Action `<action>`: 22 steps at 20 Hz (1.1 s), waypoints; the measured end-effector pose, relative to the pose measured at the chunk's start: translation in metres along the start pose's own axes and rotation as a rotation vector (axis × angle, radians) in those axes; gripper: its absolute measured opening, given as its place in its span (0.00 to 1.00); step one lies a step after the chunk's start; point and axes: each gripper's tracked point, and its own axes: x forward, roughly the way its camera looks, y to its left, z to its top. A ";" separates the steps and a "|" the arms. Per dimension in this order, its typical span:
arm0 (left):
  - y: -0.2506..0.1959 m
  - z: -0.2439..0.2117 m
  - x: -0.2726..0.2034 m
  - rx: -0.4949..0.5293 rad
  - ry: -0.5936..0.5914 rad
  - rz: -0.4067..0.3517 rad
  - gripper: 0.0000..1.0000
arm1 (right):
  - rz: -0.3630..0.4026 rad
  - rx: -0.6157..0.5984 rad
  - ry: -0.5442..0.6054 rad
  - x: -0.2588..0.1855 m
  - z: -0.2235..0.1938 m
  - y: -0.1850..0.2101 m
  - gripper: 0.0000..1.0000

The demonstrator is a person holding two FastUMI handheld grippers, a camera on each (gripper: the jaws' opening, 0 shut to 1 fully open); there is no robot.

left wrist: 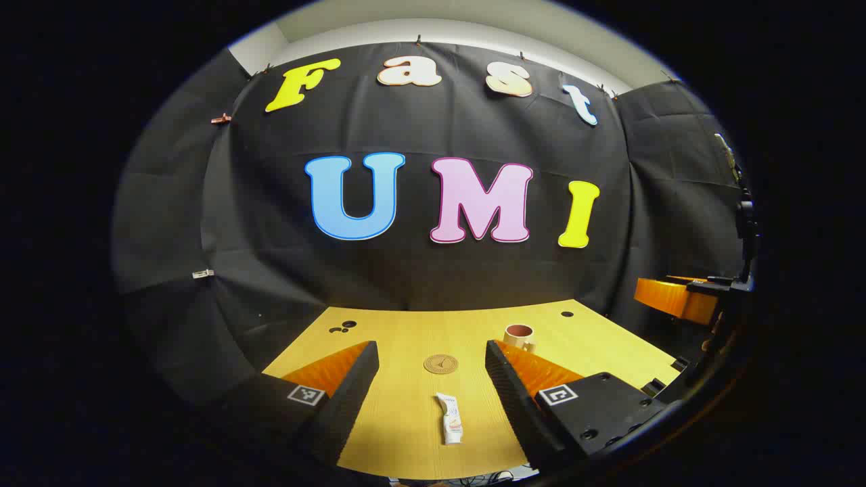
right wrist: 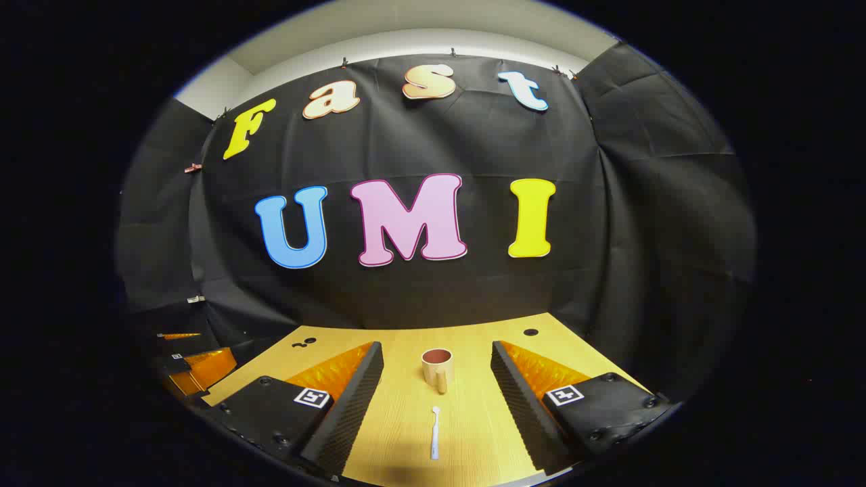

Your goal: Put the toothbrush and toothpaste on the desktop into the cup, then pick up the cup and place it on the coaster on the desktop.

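Note:
A white toothpaste tube (left wrist: 450, 419) lies on the wooden desktop (left wrist: 406, 338) between the fingers of my open left gripper (left wrist: 433, 368), a little below them. Beyond it sits a round brown coaster (left wrist: 440, 364). The beige cup (left wrist: 519, 336) with a dark red inside stands upright to the right of the coaster. In the right gripper view the cup (right wrist: 437, 368) stands ahead, its handle toward me, and a white toothbrush (right wrist: 434, 433) lies lengthwise in front of it. My right gripper (right wrist: 436, 368) hangs open above the desk, holding nothing.
Small dark holes (left wrist: 344, 327) mark the desktop's far left, another hole (left wrist: 567, 314) its far right. The other gripper's orange and black body (left wrist: 683, 297) shows at the right edge of the left gripper view, and at the left edge (right wrist: 196, 365) of the right gripper view.

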 end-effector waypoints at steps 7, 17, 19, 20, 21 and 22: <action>-0.004 -0.008 0.021 -0.022 0.034 -0.004 0.99 | 0.013 0.008 0.028 0.021 -0.007 -0.008 0.98; -0.004 -0.031 0.042 -0.047 0.092 0.016 0.99 | 0.024 0.007 0.060 0.045 -0.018 -0.024 0.98; -0.004 -0.035 0.046 -0.043 0.100 0.019 0.99 | 0.029 0.006 0.068 0.051 -0.020 -0.025 0.98; -0.004 -0.038 0.048 -0.038 0.107 0.020 0.99 | 0.033 0.005 0.072 0.054 -0.022 -0.025 0.98; -0.003 -0.041 0.052 -0.032 0.114 0.021 0.99 | 0.038 0.003 0.076 0.057 -0.023 -0.025 0.98; -0.003 -0.046 0.055 -0.028 0.126 0.021 0.99 | 0.041 -0.001 0.084 0.061 -0.026 -0.025 0.98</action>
